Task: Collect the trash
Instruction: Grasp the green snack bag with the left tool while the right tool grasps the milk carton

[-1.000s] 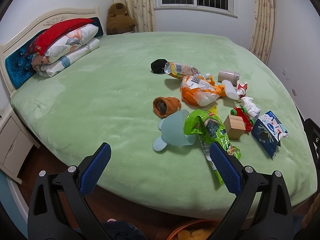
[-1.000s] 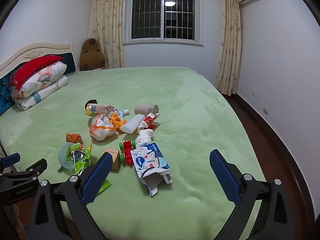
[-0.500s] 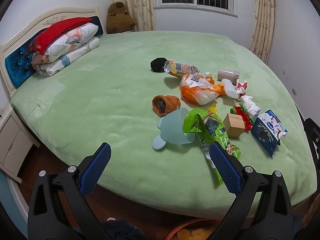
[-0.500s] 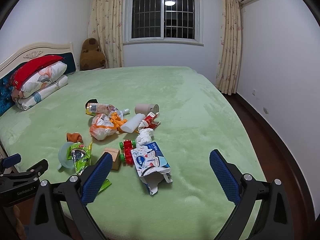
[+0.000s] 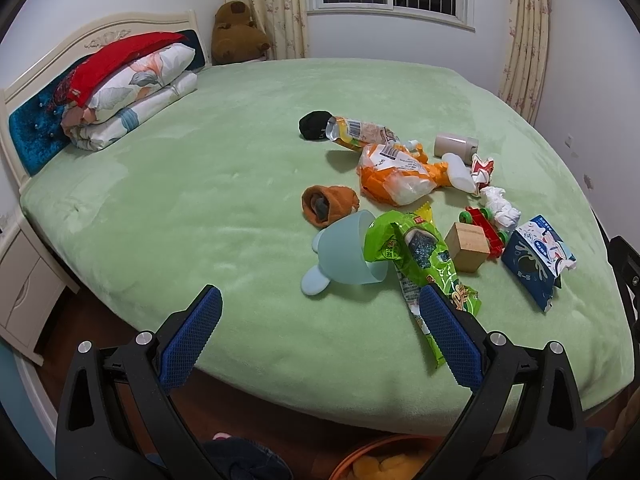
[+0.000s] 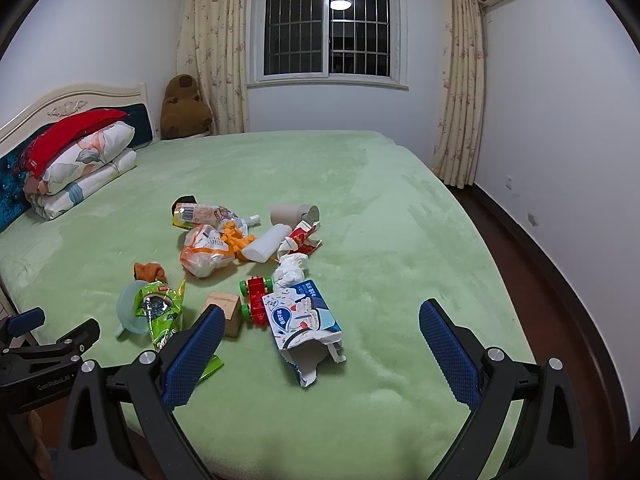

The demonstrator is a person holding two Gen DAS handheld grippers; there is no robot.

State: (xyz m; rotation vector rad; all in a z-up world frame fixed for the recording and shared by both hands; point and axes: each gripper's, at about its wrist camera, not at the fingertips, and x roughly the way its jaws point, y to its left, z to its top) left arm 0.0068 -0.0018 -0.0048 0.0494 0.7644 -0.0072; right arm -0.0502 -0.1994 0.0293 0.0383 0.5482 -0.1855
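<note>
On the green bed [image 5: 200, 184], near its foot edge, a cluster of mixed items lay in front of both grippers. The left gripper [image 5: 320, 336] hovered off the bed edge, jaws spread wide and empty. The right gripper [image 6: 320, 344] was likewise spread wide, holding nothing, with the torn blue carton [image 6: 302, 320] lying between its fingers in view but not touched.

Trash on the bed: a green snack wrapper [image 5: 416, 256] with its top end resting against the mouth of a tipped pale blue cup [image 5: 346, 252], an orange bag [image 5: 394, 174], a crumpled tissue [image 5: 500, 206], and a red torn wrapper [image 5: 482, 166]. Mixed in: a wooden block [image 5: 468, 246] and a toy car [image 5: 486, 226], touching each other. An orange bin [image 5: 384, 456] showed at the bottom edge of the left view, below the bed.

Nothing collected yet, by my reading.

Risks:
- Wrapper is thin and flat on plush fabric; jaws may pinch the blanket or slip off.
- Pulling the wrapper could roll the cup.
- Carton sits just beside the toy car; a wide closing could catch the toy too.
- Torn carton may crush or shed scraps.
</note>
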